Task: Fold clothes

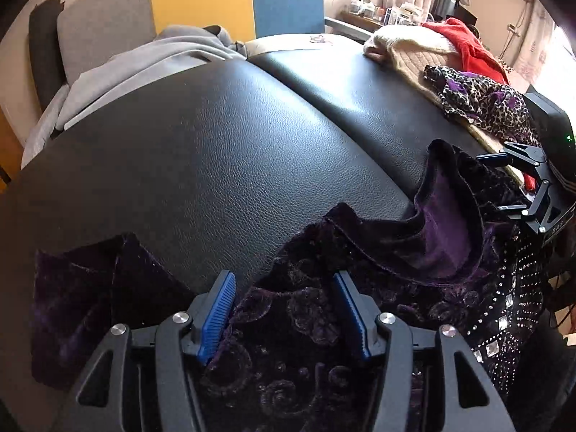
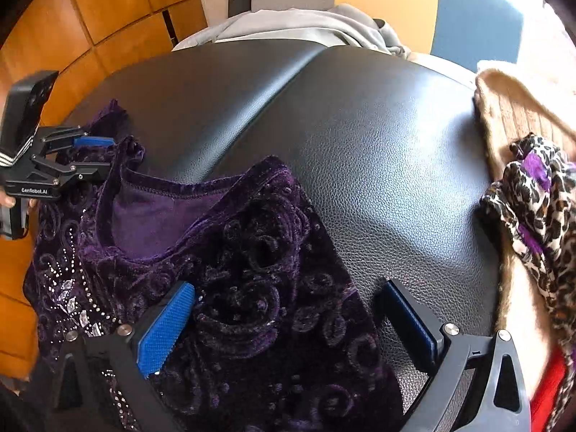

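Observation:
A dark purple velvet top with swirl patterns and rhinestones lies crumpled on the near side of a black leather surface. Its neckline gapes open toward me and one sleeve spreads out to the left. My left gripper is open, its blue pads standing either side of a fold of the top. In the right wrist view my right gripper is wide open over the shoulder of the top, left pad on the velvet, right pad over bare leather. Each gripper shows in the other's view: right gripper, left gripper.
A grey garment lies at the far edge. On the right is a pile: a leopard-print piece, a beige knit and a red garment. Bare leather stretches across the middle. Wooden floor lies beyond the left edge.

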Available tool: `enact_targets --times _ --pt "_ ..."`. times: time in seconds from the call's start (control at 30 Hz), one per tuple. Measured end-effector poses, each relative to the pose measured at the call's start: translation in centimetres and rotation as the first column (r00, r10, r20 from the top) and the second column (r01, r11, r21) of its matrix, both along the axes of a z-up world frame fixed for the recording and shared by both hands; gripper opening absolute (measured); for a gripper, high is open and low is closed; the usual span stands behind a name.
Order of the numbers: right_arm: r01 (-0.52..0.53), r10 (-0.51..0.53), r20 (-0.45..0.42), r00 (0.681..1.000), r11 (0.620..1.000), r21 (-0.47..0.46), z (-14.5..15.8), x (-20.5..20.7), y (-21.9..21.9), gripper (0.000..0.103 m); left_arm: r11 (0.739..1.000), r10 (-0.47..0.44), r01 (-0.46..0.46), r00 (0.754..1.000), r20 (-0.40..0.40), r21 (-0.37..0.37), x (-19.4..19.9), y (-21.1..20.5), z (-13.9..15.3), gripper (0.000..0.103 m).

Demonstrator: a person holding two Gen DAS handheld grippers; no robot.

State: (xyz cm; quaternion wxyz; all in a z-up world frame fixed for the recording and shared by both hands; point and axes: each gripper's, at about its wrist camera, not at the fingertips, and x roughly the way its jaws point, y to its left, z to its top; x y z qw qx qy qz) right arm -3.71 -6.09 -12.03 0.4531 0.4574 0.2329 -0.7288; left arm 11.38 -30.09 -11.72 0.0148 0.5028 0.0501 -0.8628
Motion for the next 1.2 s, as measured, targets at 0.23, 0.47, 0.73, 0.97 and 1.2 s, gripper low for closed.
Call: enact_targets --times 0.23,0.47,0.73,0.97,1.2 --pt "0.068 -0.069 -0.026 0.997 0.997 -0.045 1.3 0.0 1.1 0.024 0.998 0.02 -0.019 1.0 -0.017 0.06 1.7 1.8 0.0 0.009" --pt "0.099 -0.111 -0.078 0.991 0.985 -0.141 4.8 1.6 0.9 0.011 0.957 0.267 -0.23 0.938 -0.223 0.18 6.7 0.8 3.5 0.006" --pt "0.108 -0.184 -0.208 0.961 0.938 -0.329 14.1 -0.5 -4.4 0.01 0.914 0.402 -0.357 0.744 -0.533 0.192 6.4 -3.6 14.6 0.006" --pt "0.178 -0.268 -0.239 0.933 0.924 -0.339 16.7 -7.3 -12.7 0.01 0.89 0.439 -0.447 0.782 -0.442 0.091 -1.3 -7.7 12.7 0.008" --pt "0.282 -0.306 -0.083 0.948 0.934 -0.22 9.3 -12.6 -14.8 0.03 0.865 0.486 -0.501 0.85 -0.205 -0.026 -8.8 -11.8 6.0 0.016"
